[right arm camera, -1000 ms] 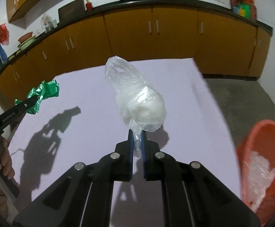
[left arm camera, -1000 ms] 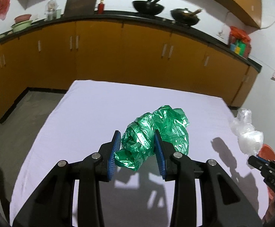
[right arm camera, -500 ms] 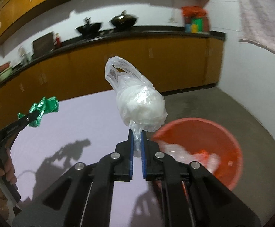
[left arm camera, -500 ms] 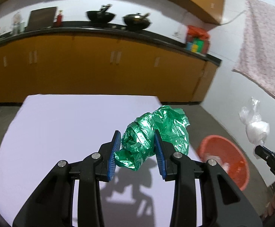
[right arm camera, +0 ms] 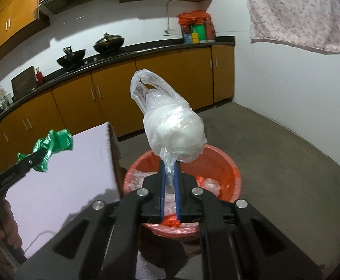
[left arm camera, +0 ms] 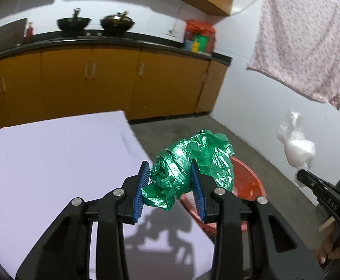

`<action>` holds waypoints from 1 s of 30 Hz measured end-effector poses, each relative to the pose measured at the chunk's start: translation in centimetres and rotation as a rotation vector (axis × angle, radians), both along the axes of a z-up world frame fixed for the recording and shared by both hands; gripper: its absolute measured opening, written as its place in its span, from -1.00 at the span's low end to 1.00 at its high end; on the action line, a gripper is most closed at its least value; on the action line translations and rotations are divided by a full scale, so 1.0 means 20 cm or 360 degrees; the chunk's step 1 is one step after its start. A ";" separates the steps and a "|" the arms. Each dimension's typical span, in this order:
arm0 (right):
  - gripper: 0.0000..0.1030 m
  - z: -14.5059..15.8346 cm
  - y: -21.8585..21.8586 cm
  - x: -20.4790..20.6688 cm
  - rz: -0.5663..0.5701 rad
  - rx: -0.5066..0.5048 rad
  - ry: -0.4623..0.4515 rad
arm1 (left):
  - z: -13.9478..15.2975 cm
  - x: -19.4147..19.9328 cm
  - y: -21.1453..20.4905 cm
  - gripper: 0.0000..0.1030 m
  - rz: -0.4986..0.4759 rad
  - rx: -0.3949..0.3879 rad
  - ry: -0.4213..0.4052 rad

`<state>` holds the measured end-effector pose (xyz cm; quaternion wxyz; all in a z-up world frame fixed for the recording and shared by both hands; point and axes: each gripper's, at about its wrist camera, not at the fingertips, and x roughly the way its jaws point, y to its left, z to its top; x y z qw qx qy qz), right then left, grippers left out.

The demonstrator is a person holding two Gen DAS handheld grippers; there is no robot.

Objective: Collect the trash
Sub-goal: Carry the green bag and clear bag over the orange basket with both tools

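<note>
- Right tongs (right arm camera: 169,179) clamped on clear bag (right arm camera: 173,133) w/ thin neck only; could slip before red bin (right arm camera: 230,175).
- Left tongs (left arm camera: 171,187) clamped on green wrapper (left arm camera: 193,163), not over bin yet; floor drop risked.

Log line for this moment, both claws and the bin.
left claw: shut on green bag | right claw: shut on clear bag, over red bin | nothing released

— What have you got in your left claw?
— My left gripper (left arm camera: 170,182) is clamped on a crumpled green bag (left arm camera: 191,163), held over the table (left arm camera: 53,163) edge, above the red bin (left arm camera: 247,182) on the floor.
— And off to the right?
— My right gripper (left arm camera: 303,175) pinches a clear plastic bag (left arm camera: 296,144), raised near the wall.
</note>
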<state>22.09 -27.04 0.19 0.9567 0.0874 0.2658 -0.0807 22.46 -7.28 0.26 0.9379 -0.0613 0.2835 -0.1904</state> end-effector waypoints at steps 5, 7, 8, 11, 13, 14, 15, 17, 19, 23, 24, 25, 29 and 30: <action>-0.84 -0.03 -0.06 0.00 -0.0033 0.0030 0.0006 | -0.03 0.01 -0.13 -0.30 -0.0068 0.0023 0.0026; -0.84 -0.04 -0.08 0.01 -0.0039 0.0037 0.0011 | -0.05 0.01 -0.16 -0.30 -0.0088 0.0032 0.0031; -0.84 -0.05 -0.09 0.01 -0.0042 0.0044 0.0014 | -0.06 0.01 -0.18 -0.30 -0.0099 0.0038 0.0036; -0.84 -0.06 -0.12 0.02 -0.0049 0.0059 0.0018 | -0.09 0.02 -0.24 -0.30 -0.0126 0.0058 0.0050; -0.84 -0.08 -0.12 0.03 -0.0053 0.0069 0.0022 | -0.11 0.02 -0.27 -0.30 -0.0145 0.0070 0.0063; -0.84 -0.09 -0.12 0.04 -0.0055 0.0076 0.0024 | -0.12 0.03 -0.28 -0.30 -0.0152 0.0076 0.0067; -0.84 -0.09 -0.13 0.04 -0.0056 0.0080 0.0026 | -0.12 0.03 -0.29 -0.30 -0.0159 0.0082 0.0070; -0.84 -0.11 -0.14 0.05 -0.0059 0.0089 0.0031 | -0.14 0.03 -0.32 -0.30 -0.0174 0.0092 0.0076; -0.84 -0.13 -0.15 0.06 -0.0062 0.0100 0.0037 | -0.15 0.04 -0.33 -0.30 -0.0187 0.0097 0.0080; -0.84 -0.14 -0.18 0.08 -0.0068 0.0113 0.0044 | -0.17 0.06 -0.38 -0.30 -0.0212 0.0116 0.0085; -0.84 -0.15 -0.18 0.09 -0.0070 0.0116 0.0044 | -0.17 0.06 -0.40 -0.30 -0.0218 0.0123 0.0083; -0.84 -0.15 -0.19 0.09 -0.0072 0.0121 0.0044 | -0.17 0.07 -0.41 -0.30 -0.0222 0.0128 0.0082; -0.84 -0.16 -0.19 0.12 -0.0077 0.0133 0.0044 | -0.19 0.10 -0.44 -0.29 -0.0241 0.0154 0.0085; -0.84 -0.17 -0.19 0.12 -0.0077 0.0138 0.0044 | -0.20 0.11 -0.45 -0.29 -0.0245 0.0160 0.0090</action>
